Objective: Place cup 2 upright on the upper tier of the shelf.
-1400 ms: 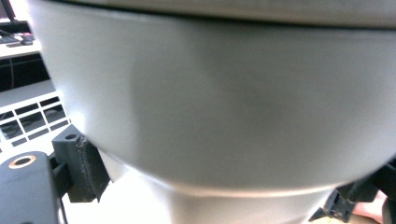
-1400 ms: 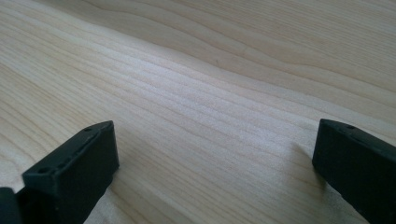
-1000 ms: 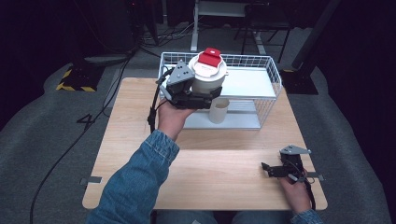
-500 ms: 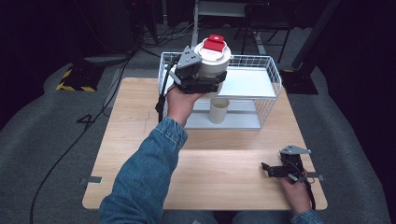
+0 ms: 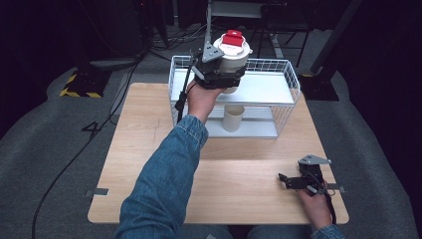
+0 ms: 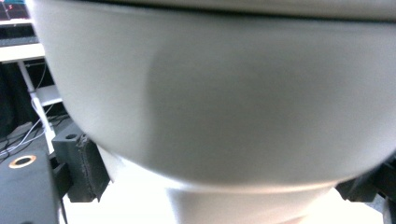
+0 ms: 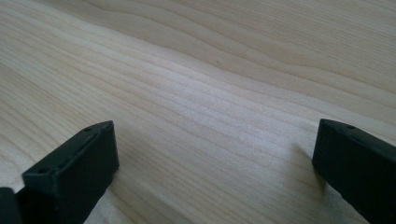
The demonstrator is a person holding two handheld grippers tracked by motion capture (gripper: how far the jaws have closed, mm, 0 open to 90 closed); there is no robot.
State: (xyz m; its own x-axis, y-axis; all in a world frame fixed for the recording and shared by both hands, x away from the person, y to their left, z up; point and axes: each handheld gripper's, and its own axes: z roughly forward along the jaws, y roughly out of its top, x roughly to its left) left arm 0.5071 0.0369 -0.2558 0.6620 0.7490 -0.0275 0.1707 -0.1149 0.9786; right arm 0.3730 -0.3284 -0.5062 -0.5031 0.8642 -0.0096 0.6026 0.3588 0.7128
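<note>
A white round container [image 5: 234,56] with a red cap [image 5: 232,38] on its lid is held in the air over the white wire basket [image 5: 290,82]. My left gripper [image 5: 219,75] is shut on its lower body. In the left gripper view the container's wall [image 6: 224,93] is very close, with a black finger [image 6: 84,168] pressed against its left side. A small white cup [image 5: 232,118] stands on the basket's lower level, under the shelf. My right gripper [image 5: 290,181] rests on the wooden table [image 5: 149,124] at the front right, open, with bare wood between its jaws [image 7: 210,158].
The basket stands at the table's far edge and has a flat white upper shelf [image 5: 263,89]. A black cable [image 5: 181,99] trails from the left gripper. A sleeved forearm [image 5: 164,179] crosses the middle of the table. Dark floor surrounds the table.
My left gripper has risen and moved away and to the right with the container, from in front of the basket to above its shelf. The right gripper has stayed still.
</note>
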